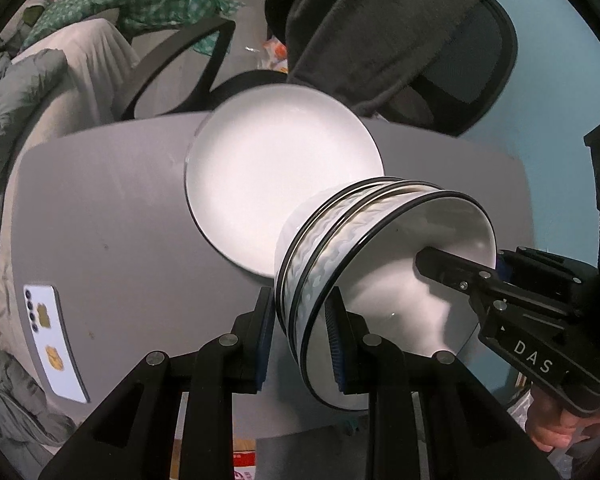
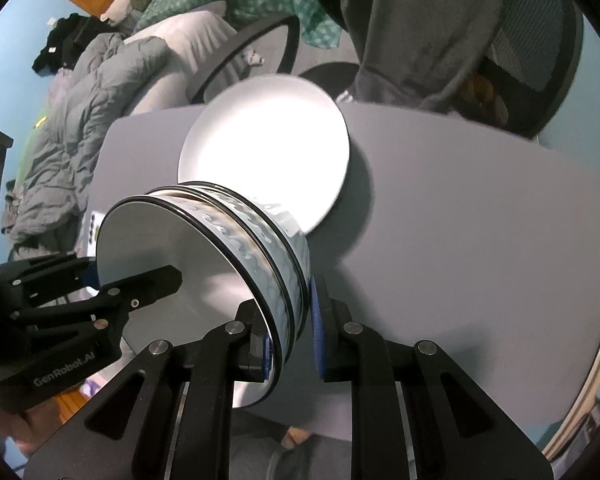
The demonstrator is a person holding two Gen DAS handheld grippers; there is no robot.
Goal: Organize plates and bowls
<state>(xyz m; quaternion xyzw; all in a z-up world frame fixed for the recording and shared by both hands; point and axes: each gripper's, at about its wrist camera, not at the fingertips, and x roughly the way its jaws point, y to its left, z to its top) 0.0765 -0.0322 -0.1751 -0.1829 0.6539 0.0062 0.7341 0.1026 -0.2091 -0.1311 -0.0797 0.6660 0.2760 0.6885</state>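
A stack of nested white bowls (image 1: 332, 236) (image 2: 260, 240) with black rims and a blue wave band is gripped from two sides. My left gripper (image 1: 300, 340) is shut on the rim nearest its camera, one finger inside the top bowl and one outside. On the opposite rim my right gripper (image 2: 290, 332) is shut the same way. Each gripper also shows in the other's view, the right gripper (image 1: 460, 264) and the left gripper (image 2: 128, 276). Beyond the bowls a large white plate (image 1: 276, 176) (image 2: 268, 140) lies on the grey table (image 1: 120, 220) (image 2: 460, 220); the stack overlaps its near edge.
A white phone (image 1: 56, 332) lies near the table's left edge. Behind the table stands an office chair (image 1: 472, 60) draped with a dark garment (image 2: 420, 40). A grey duvet (image 2: 92, 92) and bedding fill the left side. A person's hand (image 1: 556, 424) holds the right gripper.
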